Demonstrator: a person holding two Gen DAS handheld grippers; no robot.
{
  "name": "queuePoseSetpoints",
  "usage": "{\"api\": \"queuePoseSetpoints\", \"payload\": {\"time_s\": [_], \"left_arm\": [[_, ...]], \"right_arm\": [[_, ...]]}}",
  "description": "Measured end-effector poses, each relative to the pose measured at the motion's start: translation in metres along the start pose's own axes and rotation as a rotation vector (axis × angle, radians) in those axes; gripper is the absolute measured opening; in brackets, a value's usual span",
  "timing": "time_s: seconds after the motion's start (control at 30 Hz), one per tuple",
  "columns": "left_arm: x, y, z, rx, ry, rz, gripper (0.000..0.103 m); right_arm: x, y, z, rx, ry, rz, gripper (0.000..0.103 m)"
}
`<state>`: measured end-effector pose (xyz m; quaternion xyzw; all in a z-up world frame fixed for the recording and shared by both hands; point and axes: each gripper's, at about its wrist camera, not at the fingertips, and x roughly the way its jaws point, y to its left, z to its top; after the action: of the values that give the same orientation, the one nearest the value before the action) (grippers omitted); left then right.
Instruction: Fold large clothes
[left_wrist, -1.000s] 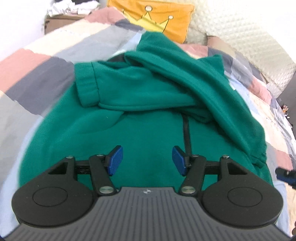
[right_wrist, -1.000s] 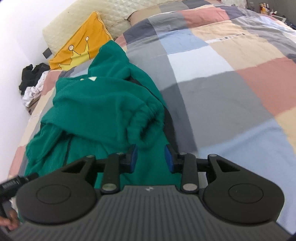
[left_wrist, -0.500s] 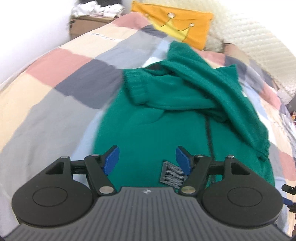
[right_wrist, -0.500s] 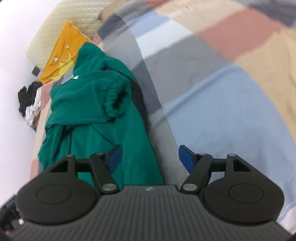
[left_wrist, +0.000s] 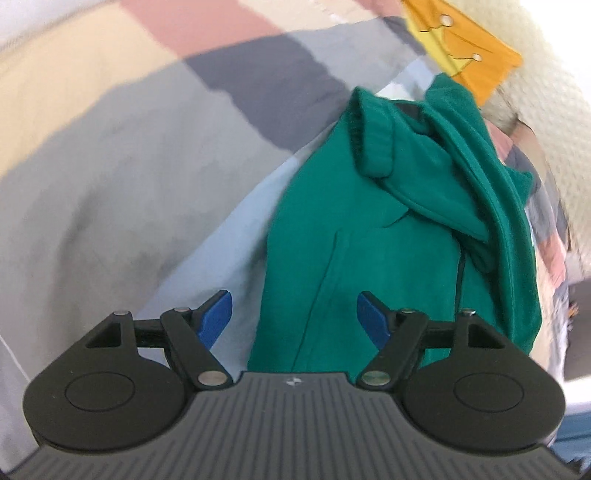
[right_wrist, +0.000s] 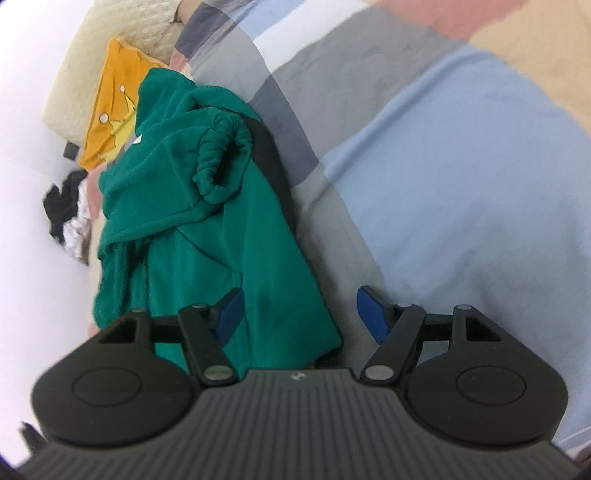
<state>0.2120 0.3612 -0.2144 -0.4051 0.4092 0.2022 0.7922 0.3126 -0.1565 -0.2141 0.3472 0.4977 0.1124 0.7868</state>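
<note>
Left wrist view: the green hoodie (left_wrist: 369, 229) runs near-to-far, each near hem corner between the wide, empty jaws of left gripper (left_wrist: 294, 315) and right gripper (right_wrist: 299, 314).

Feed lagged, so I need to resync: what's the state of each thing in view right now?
Green hoodie: lying on the bed, sleeves folded across the body, not gripped.
Left gripper: open, jaws just widened, pads straddling the hoodie's near left edge.
Right gripper: open, straddling the near right corner.
Patchwork duvet: spread flat.
Orange crown pillow: against the quilted headboard.
</note>
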Motion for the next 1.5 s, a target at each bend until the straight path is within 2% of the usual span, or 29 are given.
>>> {"api": "queuePoseSetpoints", "payload": {"time_s": [0.13, 0.2, 0.27, 0.37, 0.4, 0.43, 0.53, 0.57, 0.63, 0.73, 0.77, 0.93, 1.17, 1.3, 1.5], "left_arm": [[0.009, 0.003, -0.002, -0.037, 0.028, -0.059, 0.078], [0.014, 0.001, -0.006, -0.052, 0.051, -0.102, 0.077], [0.018, -0.003, -0.009, -0.042, 0.058, -0.101, 0.077], [0.022, -0.007, -0.013, -0.025, 0.068, -0.093, 0.077], [0.025, -0.009, -0.013, -0.019, 0.071, -0.09, 0.073], [0.026, -0.01, -0.014, -0.009, 0.074, -0.083, 0.07], [0.028, -0.012, -0.016, -0.004, 0.1, -0.107, 0.043], [0.027, -0.011, -0.017, -0.006, 0.1, -0.113, 0.033], [0.021, -0.012, -0.017, 0.0, 0.076, -0.123, 0.027], [0.003, -0.011, -0.014, -0.034, 0.017, -0.223, 0.017], [-0.006, -0.01, -0.013, -0.047, -0.007, -0.248, 0.011], [-0.038, -0.006, -0.007, -0.105, -0.047, -0.347, 0.009], [-0.096, -0.02, -0.006, -0.093, -0.093, -0.44, 0.008], [-0.142, -0.015, -0.021, -0.061, -0.1, -0.499, 0.008], [-0.201, -0.004, -0.06, 0.012, -0.056, -0.55, 0.008]], "right_arm": [[0.014, -0.003, -0.002, 0.071, 0.076, 0.107, 0.07], [0.019, 0.0, -0.004, 0.062, 0.096, 0.117, 0.07], [0.019, -0.001, -0.005, 0.081, 0.096, 0.128, 0.069], [0.017, -0.006, -0.006, 0.103, 0.095, 0.118, 0.059], [0.016, -0.008, -0.008, 0.114, 0.095, 0.109, 0.05], [0.016, -0.009, -0.009, 0.119, 0.092, 0.095, 0.037], [0.015, -0.006, -0.011, 0.096, 0.092, 0.089, 0.021], [0.012, -0.002, -0.011, 0.078, 0.082, 0.087, 0.02], [0.004, 0.004, -0.01, 0.072, 0.051, 0.099, 0.016], [-0.015, 0.01, -0.005, 0.09, -0.012, 0.16, 0.015], [-0.024, 0.015, -0.005, 0.08, -0.033, 0.176, 0.014], [-0.061, 0.032, 0.003, 0.028, -0.089, 0.263, 0.013], [-0.117, 0.063, 0.007, -0.082, -0.146, 0.326, 0.013], [-0.156, 0.067, -0.001, -0.132, -0.165, 0.359, 0.013], [-0.215, 0.059, -0.022, -0.193, -0.188, 0.374, 0.013]]}}
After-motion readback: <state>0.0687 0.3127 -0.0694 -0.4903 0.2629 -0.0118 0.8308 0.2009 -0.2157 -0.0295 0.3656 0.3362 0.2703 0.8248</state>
